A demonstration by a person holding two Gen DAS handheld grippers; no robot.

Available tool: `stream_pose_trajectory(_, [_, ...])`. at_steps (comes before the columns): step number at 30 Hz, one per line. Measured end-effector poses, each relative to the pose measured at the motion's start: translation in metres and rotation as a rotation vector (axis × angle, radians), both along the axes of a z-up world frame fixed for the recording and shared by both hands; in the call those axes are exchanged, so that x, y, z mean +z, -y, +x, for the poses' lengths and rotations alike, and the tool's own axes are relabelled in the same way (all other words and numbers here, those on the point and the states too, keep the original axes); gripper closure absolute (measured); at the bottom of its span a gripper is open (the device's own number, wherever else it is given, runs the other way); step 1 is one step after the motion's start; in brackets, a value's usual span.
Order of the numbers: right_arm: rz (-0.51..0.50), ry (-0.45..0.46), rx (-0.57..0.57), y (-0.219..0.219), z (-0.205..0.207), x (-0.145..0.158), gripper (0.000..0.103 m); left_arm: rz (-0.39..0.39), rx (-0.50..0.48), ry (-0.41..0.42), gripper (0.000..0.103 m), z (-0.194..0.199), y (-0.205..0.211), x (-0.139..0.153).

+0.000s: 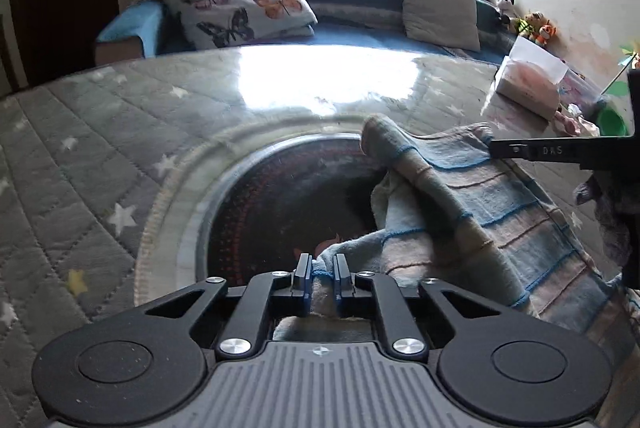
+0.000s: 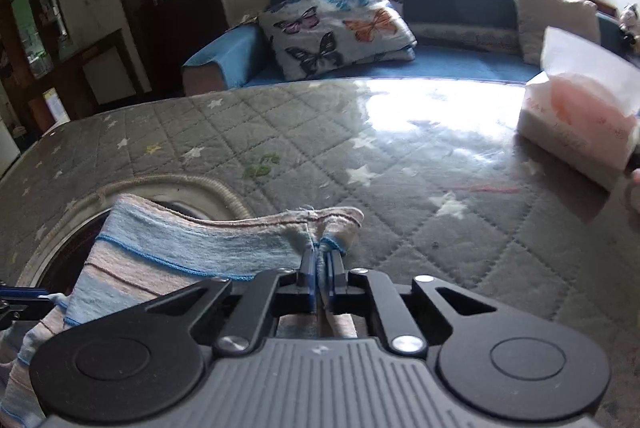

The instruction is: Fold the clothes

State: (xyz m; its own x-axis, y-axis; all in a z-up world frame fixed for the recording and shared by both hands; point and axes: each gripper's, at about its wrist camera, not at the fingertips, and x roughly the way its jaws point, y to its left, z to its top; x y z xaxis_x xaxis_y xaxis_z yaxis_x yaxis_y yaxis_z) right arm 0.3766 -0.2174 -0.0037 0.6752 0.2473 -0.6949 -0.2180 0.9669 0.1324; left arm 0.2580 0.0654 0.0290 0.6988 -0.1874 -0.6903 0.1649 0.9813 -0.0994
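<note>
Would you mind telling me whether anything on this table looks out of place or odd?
Mainly the striped cloth: it is bunched and draped over the round opening in the quilted table cover, held by the left gripper and right gripper. A paper sticks up from the tissue box.

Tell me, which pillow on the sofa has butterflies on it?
The big butterfly pillow at the sofa's left end, by the blue armrest. The other pillow, further right under the window, is plain beige with no pictures.
</note>
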Motion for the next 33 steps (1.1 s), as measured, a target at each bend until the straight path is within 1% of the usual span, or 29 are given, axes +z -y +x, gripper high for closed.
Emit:
stream_pose_trajectory(2, [-0.012,0.029,-0.015,0.002,-0.005,0.006,0.099,0.008,0.011,0.038,0.094,-0.007,0.000,0.006])
stream_pose_trajectory(8, [-0.055,0.076,-0.082,0.024,-0.022,0.023,0.099,0.028,0.033,0.159,0.095,-0.028,0.000,0.027])
stream_pose_trajectory(9, [-0.063,0.077,-0.093,0.028,-0.025,0.025,0.099,0.031,0.001,0.186,0.095,-0.035,0.005,0.031])
stream_pose_trajectory(12, [-0.073,0.062,-0.111,0.036,-0.028,0.022,0.099,0.067,-0.148,0.257,0.095,-0.062,0.031,0.038])
stream_pose_trajectory(13, [-0.076,0.057,-0.113,0.037,-0.028,0.021,0.099,0.080,-0.198,0.265,0.095,-0.069,0.040,0.037])
stream_pose_trajectory(14, [-0.076,0.052,-0.115,0.037,-0.028,0.019,0.099,0.092,-0.249,0.253,0.094,-0.074,0.049,0.033])
stream_pose_trajectory(15, [-0.077,0.047,-0.118,0.037,-0.028,0.017,0.099,0.105,-0.300,0.242,0.091,-0.080,0.058,0.029])
stream_pose_trajectory(16, [-0.078,0.042,-0.120,0.037,-0.028,0.016,0.099,0.112,-0.343,0.225,0.091,-0.084,0.066,0.025])
stream_pose_trajectory(19, [-0.078,0.027,-0.124,0.036,-0.028,0.010,0.099,0.109,-0.438,0.158,0.089,-0.092,0.082,0.013])
stream_pose_trajectory(20, [-0.078,0.024,-0.124,0.036,-0.028,0.009,0.099,0.106,-0.454,0.146,0.087,-0.094,0.084,0.011])
stream_pose_trajectory(22, [-0.078,0.018,-0.124,0.037,-0.027,0.007,0.099,0.098,-0.449,0.150,0.071,-0.096,0.082,0.013])
stream_pose_trajectory(24, [-0.075,0.013,-0.126,0.037,-0.026,0.006,0.099,0.089,-0.432,0.152,0.067,-0.097,0.078,0.015])
stream_pose_trajectory(28, [-0.068,0.005,-0.134,0.039,-0.025,0.002,0.098,0.085,-0.320,0.118,0.058,-0.084,0.069,0.018])
stream_pose_trajectory(30, [-0.063,0.001,-0.139,0.040,-0.025,0.000,0.098,0.081,-0.281,0.095,0.057,-0.080,0.068,0.016])
stream_pose_trajectory(33, [-0.061,0.001,-0.139,0.041,-0.025,0.000,0.098,0.042,-0.261,0.051,0.058,-0.071,0.069,0.010])
